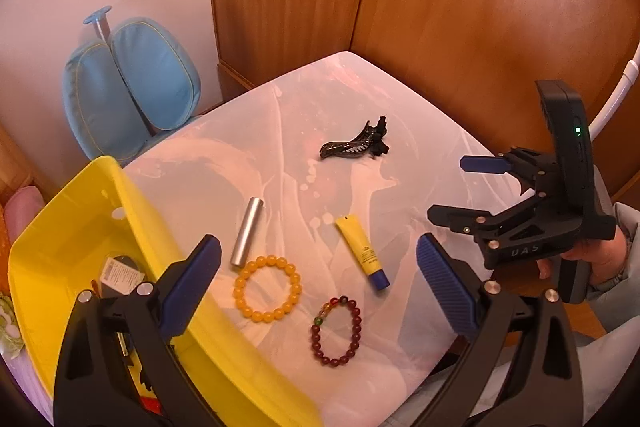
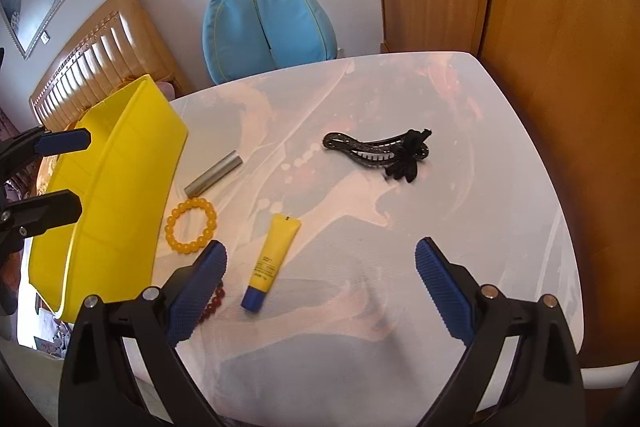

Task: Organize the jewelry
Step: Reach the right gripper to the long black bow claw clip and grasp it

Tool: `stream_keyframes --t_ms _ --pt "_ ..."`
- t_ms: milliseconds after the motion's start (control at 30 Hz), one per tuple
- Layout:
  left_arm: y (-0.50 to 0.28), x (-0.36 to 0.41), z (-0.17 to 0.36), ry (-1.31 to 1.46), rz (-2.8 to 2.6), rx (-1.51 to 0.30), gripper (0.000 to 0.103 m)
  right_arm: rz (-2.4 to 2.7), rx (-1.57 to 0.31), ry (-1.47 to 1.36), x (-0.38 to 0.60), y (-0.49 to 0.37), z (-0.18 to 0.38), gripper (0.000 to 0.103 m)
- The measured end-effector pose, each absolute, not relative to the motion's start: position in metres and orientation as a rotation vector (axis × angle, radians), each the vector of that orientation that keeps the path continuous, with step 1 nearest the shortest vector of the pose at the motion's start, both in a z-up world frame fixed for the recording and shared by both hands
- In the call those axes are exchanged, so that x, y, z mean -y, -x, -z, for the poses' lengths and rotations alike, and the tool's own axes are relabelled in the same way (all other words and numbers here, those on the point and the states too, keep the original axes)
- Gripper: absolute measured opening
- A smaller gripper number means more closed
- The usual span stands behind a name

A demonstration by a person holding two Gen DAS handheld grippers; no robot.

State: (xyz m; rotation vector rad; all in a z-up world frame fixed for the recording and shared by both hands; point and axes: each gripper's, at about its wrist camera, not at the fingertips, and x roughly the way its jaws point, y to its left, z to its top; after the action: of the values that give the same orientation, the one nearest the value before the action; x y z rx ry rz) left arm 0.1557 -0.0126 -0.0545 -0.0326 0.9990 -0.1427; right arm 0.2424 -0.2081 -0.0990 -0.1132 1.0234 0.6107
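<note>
On the white marbled table (image 1: 420, 163) lie a yellow bead bracelet (image 1: 267, 287) (image 2: 191, 225), a dark red bead bracelet (image 1: 337, 331) (image 2: 214, 303), a yellow tube with a blue cap (image 1: 362, 251) (image 2: 271, 261), a silver cylinder (image 1: 246, 231) (image 2: 213, 173) and a black hair clip (image 1: 356, 143) (image 2: 378, 151). A yellow bin (image 1: 72, 239) (image 2: 116, 187) stands at the table's left. My left gripper (image 1: 318, 285) hovers open above the bracelets. My right gripper (image 2: 320, 287) is open over the bare near part of the table, and appears at the right of the left wrist view (image 1: 460, 191).
Inside the yellow bin lie a labelled dark item (image 1: 120, 273) and other small things. A blue cushioned chair (image 1: 128, 87) (image 2: 268, 27) stands beyond the table. Wooden wardrobe panels (image 1: 480, 7) (image 2: 540, 67) close the far and right sides. A hand (image 1: 588, 255) holds the right gripper.
</note>
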Motion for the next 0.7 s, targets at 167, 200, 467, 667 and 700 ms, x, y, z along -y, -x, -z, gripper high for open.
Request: stream_keyframes --t_ms 167,200,467,667,700 --pt "-0.189 0.022 0.070 0.027 0.148 -1.039 0.096 -0.569 -1.036 0.151 0.208 -0.274 0.118 0.096" --pt "-0.194 0.021 0.072 0.034 0.148 -1.047 0.096 -0.561 -1.038 0.157 0.206 -0.282 0.122 0.096" --pt "-0.213 0.022 0.085 0.027 0.115 -1.088 0.096 -0.535 -1.032 0.233 0.185 -0.335 0.158 0.096" --pt "-0.221 0.023 0.092 0.022 0.110 -1.113 0.096 -0.588 -1.025 0.341 0.166 -0.360 0.180 0.096" --pt "-0.223 0.022 0.093 0.028 0.108 -1.114 0.096 -0.591 -1.018 0.349 0.164 -0.362 0.181 0.096"
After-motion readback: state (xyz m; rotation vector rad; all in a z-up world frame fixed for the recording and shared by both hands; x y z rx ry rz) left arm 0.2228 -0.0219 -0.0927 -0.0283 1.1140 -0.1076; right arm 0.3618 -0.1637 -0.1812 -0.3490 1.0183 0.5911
